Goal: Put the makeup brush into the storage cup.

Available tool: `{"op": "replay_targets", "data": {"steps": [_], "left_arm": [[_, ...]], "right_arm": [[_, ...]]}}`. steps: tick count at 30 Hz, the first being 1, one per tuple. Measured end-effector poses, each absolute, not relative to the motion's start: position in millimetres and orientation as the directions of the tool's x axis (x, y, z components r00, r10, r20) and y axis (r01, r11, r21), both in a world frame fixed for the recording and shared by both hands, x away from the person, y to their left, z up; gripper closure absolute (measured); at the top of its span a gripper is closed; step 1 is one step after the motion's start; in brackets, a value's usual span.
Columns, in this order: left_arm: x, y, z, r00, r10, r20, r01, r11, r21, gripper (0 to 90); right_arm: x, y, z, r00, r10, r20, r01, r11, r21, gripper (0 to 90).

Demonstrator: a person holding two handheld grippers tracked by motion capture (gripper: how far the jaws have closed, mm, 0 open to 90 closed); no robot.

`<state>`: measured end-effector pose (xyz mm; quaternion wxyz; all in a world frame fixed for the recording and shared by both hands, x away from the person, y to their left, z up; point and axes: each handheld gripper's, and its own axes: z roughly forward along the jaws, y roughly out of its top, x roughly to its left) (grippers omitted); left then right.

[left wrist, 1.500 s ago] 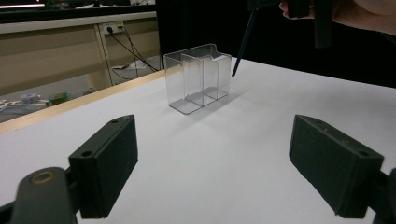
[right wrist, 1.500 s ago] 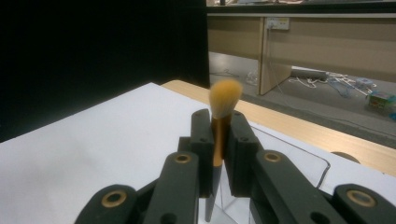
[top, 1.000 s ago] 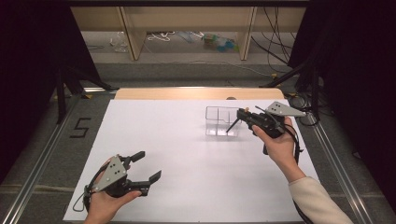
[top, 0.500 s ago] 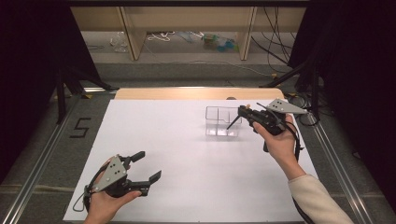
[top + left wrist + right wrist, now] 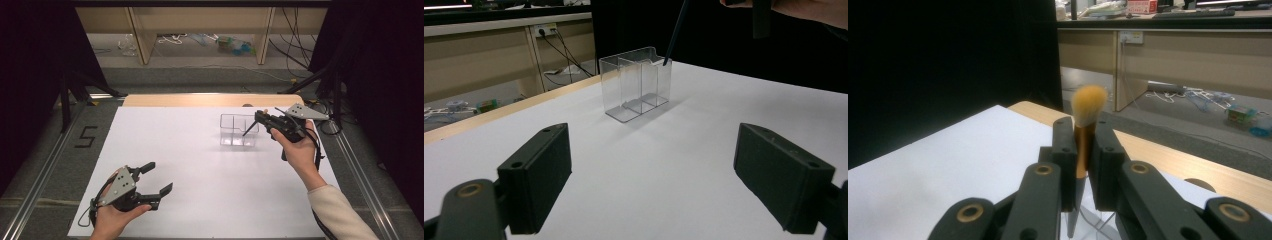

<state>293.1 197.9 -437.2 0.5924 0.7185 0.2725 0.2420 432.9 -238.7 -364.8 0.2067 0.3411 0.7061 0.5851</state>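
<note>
A clear plastic organizer (image 5: 239,131) with upright dividers stands on the white table (image 5: 200,155), right of the middle. My right gripper (image 5: 261,119) hovers just right of it, shut on a makeup brush (image 5: 251,126). The brush's black handle slants down to the organizer's top rim. In the right gripper view the orange bristle head (image 5: 1089,104) sticks up between the jaws of that gripper (image 5: 1083,145). My left gripper (image 5: 160,176) rests low at the front left, open and holding nothing. The left gripper view has its jaws (image 5: 654,175) wide apart, facing the organizer (image 5: 636,82) and the brush handle (image 5: 676,30).
A wooden strip (image 5: 210,100) runs along the table's far edge. Metal rails flank the table, and a "5" mark (image 5: 86,136) lies on the floor at the left. Wooden shelving, cables and clutter (image 5: 230,45) sit beyond the table.
My right gripper has shifted slightly up and toward the far side with the brush, keeping the handle tip at the organizer. The left gripper has stayed still.
</note>
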Motion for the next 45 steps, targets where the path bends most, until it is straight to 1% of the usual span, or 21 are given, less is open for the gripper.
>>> {"op": "replay_targets", "data": {"steps": [9,11,12,19,29,31,34,39,40,45], "left_arm": [[292.7,197.6,-437.4,0.733,0.68,0.018,0.11,-0.145,0.983,15.1],[293.1,197.9,-437.2,0.735,0.678,0.025,0.105,-0.15,0.983,15.1],[292.5,197.4,-437.4,0.733,0.68,0.014,0.113,-0.142,0.983,15.1],[293.1,197.8,-437.2,0.735,0.677,0.024,0.106,-0.149,0.983,15.1],[293.1,198.0,-437.1,0.735,0.678,0.022,0.106,-0.147,0.984,15.1],[293.0,197.9,-437.3,0.735,0.678,0.02,0.107,-0.146,0.984,15.1],[293.1,197.8,-437.2,0.735,0.678,0.021,0.107,-0.146,0.984,15.1],[293.2,197.6,-437.3,0.735,0.678,0.021,0.107,-0.147,0.983,15.1],[293.1,197.6,-437.3,0.735,0.678,0.02,0.108,-0.146,0.983,15.1],[293.2,197.7,-437.5,0.735,0.678,0.02,0.108,-0.146,0.983,15.1]], "right_arm": [[434.2,-240.5,-360.9,-0.677,0.729,0.101,0.233,0.081,0.969,84.0],[435.0,-239.9,-360.4,-0.673,0.731,0.109,0.227,0.064,0.972,83.9],[435.7,-240.3,-360.1,-0.675,0.731,0.101,0.22,0.069,0.973,84.0],[437.1,-241.0,-358.3,-0.67,0.736,0.099,0.218,0.068,0.974,84.0],[441.8,-237.6,-354.7,-0.666,0.739,0.106,0.202,0.042,0.978,84.0],[441.4,-238.1,-353.7,-0.666,0.739,0.105,0.218,0.058,0.974,84.0],[443.2,-237.8,-354.0,-0.663,0.741,0.102,0.204,0.049,0.978,84.0],[444.4,-237.4,-353.9,-0.66,0.743,0.112,0.209,0.038,0.977,84.0],[444.7,-238.4,-353.2,-0.657,0.747,0.102,0.214,0.054,0.975,83.9],[446.8,-238.2,-353.9,-0.656,0.748,0.098,0.201,0.048,0.978,84.0]]}}
